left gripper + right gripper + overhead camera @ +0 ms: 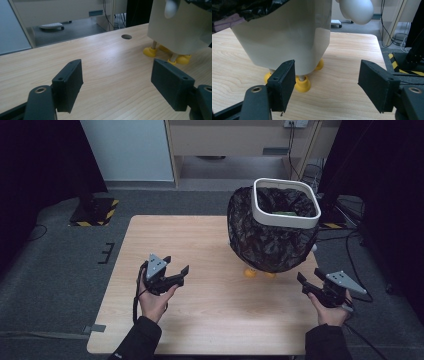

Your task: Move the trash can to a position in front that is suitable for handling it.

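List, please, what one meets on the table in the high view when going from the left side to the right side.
left gripper → yellow feet of the bin → white bin with black bag → right gripper

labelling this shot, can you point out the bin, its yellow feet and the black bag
bin (260, 211), high view, white rim at its left side
yellow feet (302, 85), right gripper view, middle of the nearest foot
black bag (260, 242), high view, crinkled front draped over the bin
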Tool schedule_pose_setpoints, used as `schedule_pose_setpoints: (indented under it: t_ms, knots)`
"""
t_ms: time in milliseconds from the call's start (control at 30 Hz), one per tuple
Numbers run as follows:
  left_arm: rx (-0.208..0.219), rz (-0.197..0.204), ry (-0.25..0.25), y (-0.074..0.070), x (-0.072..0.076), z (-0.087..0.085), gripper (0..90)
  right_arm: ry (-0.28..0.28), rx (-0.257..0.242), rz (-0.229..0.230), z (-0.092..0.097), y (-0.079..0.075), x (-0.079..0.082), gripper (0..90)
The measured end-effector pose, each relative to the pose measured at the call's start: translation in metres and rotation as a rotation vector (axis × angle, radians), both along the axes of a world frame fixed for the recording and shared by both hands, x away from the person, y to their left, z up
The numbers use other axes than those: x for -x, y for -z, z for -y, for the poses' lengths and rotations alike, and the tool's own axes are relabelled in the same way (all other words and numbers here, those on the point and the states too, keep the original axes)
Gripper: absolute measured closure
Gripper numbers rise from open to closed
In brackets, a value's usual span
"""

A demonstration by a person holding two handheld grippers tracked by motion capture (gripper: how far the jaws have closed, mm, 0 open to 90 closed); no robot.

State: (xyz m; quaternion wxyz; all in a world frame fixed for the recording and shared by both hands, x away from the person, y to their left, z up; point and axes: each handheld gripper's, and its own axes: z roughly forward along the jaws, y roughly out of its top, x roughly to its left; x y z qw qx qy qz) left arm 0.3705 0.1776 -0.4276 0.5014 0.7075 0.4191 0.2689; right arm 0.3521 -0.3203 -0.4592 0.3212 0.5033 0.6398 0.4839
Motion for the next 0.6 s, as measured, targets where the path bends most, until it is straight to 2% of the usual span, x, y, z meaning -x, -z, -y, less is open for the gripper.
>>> schedule_pose_setpoints:
  t_ms: [333, 467, 600]
  knots:
    - [-0.018, 0.015, 0.057, -0.003, -0.010, 0.029, 25.9, 0.010, 0.009, 0.016, 0.002, -0.005, -0.005, 30.0]
    - [-0.004, 0.017, 0.063, -0.002, -0.012, 0.038, 26.0, 0.012, 0.007, 0.025, 0.003, -0.006, -0.007, 29.9]
    - [-0.015, 0.014, 0.071, -0.002, -0.016, 0.046, 26.0, 0.013, 0.010, 0.020, 0.003, -0.007, -0.008, 29.8]
